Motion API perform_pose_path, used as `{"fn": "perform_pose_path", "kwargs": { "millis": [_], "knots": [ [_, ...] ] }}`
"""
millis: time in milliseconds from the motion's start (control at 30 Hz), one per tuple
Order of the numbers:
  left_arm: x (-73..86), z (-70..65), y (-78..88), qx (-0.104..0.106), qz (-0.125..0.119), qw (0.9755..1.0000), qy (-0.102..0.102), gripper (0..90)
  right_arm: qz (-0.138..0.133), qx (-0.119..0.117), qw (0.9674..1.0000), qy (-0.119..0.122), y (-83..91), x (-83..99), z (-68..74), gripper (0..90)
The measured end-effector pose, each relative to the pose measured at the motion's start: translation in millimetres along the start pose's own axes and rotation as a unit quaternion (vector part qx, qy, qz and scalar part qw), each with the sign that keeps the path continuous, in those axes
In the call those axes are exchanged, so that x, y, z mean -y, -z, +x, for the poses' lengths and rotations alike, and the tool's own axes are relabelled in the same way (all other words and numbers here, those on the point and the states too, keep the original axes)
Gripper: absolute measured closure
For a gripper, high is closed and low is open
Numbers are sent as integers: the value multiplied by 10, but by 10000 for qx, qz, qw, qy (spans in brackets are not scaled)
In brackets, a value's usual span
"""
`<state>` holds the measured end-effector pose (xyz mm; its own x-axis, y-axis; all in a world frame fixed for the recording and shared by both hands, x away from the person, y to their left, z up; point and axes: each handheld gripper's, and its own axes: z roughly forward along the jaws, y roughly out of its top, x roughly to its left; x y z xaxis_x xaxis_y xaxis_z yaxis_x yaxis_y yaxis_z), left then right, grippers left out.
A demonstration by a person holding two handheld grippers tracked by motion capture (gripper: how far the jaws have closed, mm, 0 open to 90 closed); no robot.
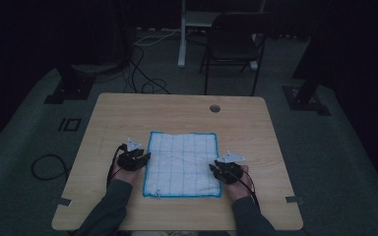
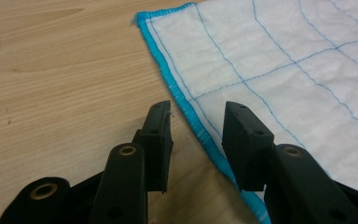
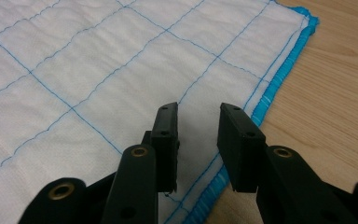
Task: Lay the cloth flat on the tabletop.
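High view: left tongs (image 1: pixel 139 153) at nine o'clock of white cloth (image 1: pixel 182 164), jaws parted astride its blue hem, likely lining up a pinch. Cloth flat at mid tabletop (image 1: pixel 128 110). Right tongs (image 1: pixel 221 167) at four o'clock, likewise parted, gripping nothing.
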<state>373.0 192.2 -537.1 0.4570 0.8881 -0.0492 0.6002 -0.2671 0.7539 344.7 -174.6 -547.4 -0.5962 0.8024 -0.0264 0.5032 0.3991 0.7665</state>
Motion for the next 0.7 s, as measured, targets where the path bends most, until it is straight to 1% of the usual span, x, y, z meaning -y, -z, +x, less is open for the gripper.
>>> {"fn": "perform_pose_path", "kwargs": {
  "millis": [67,167,233,433,567,700],
  "knots": [
    [0,-25,28,32,-6,10000,-32,629,5,-3,10000,-3,1,0,-1,685],
    [-2,-72,70,134,-54,9999,-53,629,25,-9,10000,-27,4,-2,-2,684],
    [-4,-98,83,157,-32,9998,-74,629,23,-5,10000,-17,4,-2,-1,683],
    [45,-207,145,364,-61,9993,20,625,31,-11,10000,-26,7,-1,-3,680],
    [95,-252,162,375,-20,9993,54,621,30,-5,10000,-27,7,0,-1,680],
    [136,-274,189,316,-17,9992,235,610,31,-3,10000,-25,8,-1,1,678]
  ]
}}
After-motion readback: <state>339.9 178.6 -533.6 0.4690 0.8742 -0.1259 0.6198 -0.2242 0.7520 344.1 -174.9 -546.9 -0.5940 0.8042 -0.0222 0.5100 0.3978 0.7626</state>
